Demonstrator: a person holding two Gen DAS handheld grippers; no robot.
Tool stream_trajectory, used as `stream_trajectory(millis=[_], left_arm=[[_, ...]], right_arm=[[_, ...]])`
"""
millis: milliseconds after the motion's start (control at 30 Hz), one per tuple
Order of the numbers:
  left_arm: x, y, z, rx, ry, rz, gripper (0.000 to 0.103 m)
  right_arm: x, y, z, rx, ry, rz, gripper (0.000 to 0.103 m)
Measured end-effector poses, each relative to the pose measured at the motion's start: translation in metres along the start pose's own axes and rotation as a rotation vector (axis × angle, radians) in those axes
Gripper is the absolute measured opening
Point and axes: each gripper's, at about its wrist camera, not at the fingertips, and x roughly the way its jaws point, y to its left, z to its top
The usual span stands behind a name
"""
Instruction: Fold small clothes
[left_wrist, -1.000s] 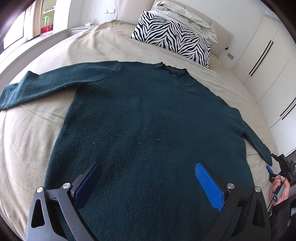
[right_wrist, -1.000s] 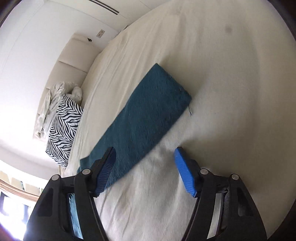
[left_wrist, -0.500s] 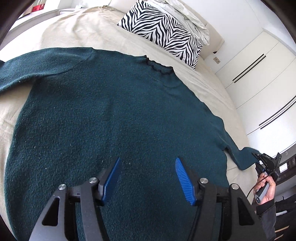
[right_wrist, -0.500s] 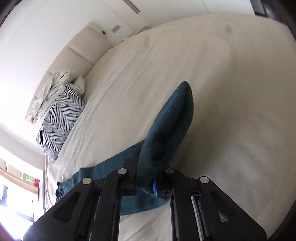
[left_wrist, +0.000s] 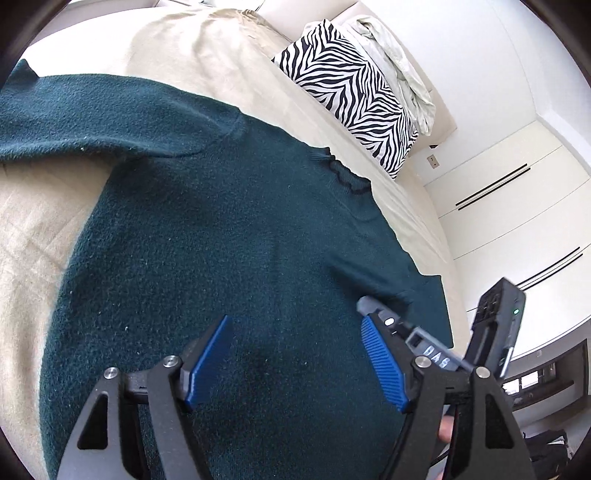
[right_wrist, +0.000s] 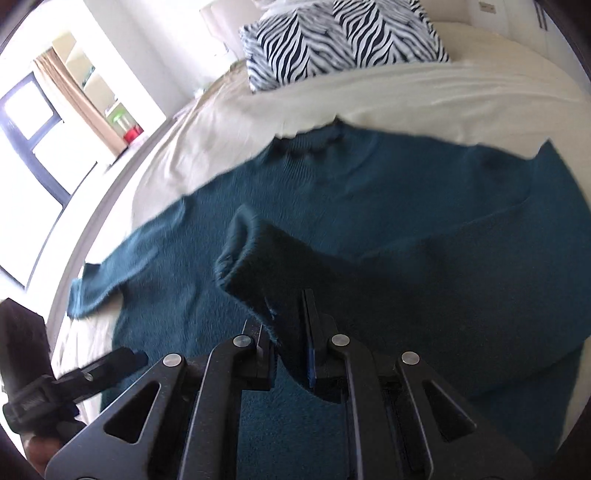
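A dark teal sweater (left_wrist: 221, 236) lies flat on the beige bed, collar toward the pillows. My left gripper (left_wrist: 295, 354) is open and empty just above the sweater's lower body. My right gripper (right_wrist: 288, 350) is shut on the sweater's right sleeve cuff (right_wrist: 258, 254) and holds it lifted over the sweater's body (right_wrist: 443, 229). The right gripper also shows in the left wrist view (left_wrist: 384, 317) at the right. The left gripper shows at the lower left of the right wrist view (right_wrist: 110, 365). The other sleeve (right_wrist: 122, 262) lies stretched out to the left.
A zebra-striped pillow (left_wrist: 354, 92) and crumpled pale bedding (left_wrist: 399, 62) lie at the head of the bed. White wardrobe doors (left_wrist: 509, 206) stand to the right. A window with a curtain (right_wrist: 55, 107) is on the far side of the bed sheet (right_wrist: 406, 96).
My right gripper, shut on the sleeve cuff, has carried it from the bed's side in over the sweater's body. My left gripper has opened a little wider and shifted over the sweater.
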Motion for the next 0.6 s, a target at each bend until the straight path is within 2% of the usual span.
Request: stream_trajectory(millis=[67,100,167,333,400,467,600], left_arm=[[0.004,-0.002,0.001,0.007,0.006,-0.012,0.083],[0.008,-0.004,0.002,0.010,0.010,-0.016,0.085],[0.018,-0.011,0.002,0.010,0.027,-0.034,0.085],[0.052,-0.035,0.003,0.032,0.074,-0.051,0.085],[0.069,-0.040,0.005,0.048,0.100,-0.016,0.083],[0.077,-0.047,0.008,0.069,0.092,0.023,0.077],[0.090,-0.060,0.014,0.132,0.118,0.104,0.035]], right_arm=[[0.007,0.008,-0.038,-0.009,0.021,0.036,0.031],[0.003,0.010,-0.044,-0.005,-0.014,0.060,0.045],[-0.012,0.000,-0.049,0.029,-0.045,0.097,0.063],[-0.052,-0.033,-0.086,0.146,-0.078,0.153,0.064],[-0.073,-0.057,-0.109,0.226,-0.089,0.191,0.064],[-0.076,-0.077,-0.120,0.312,-0.088,0.215,0.064],[-0.092,-0.115,-0.137,0.443,-0.151,0.290,0.064]])
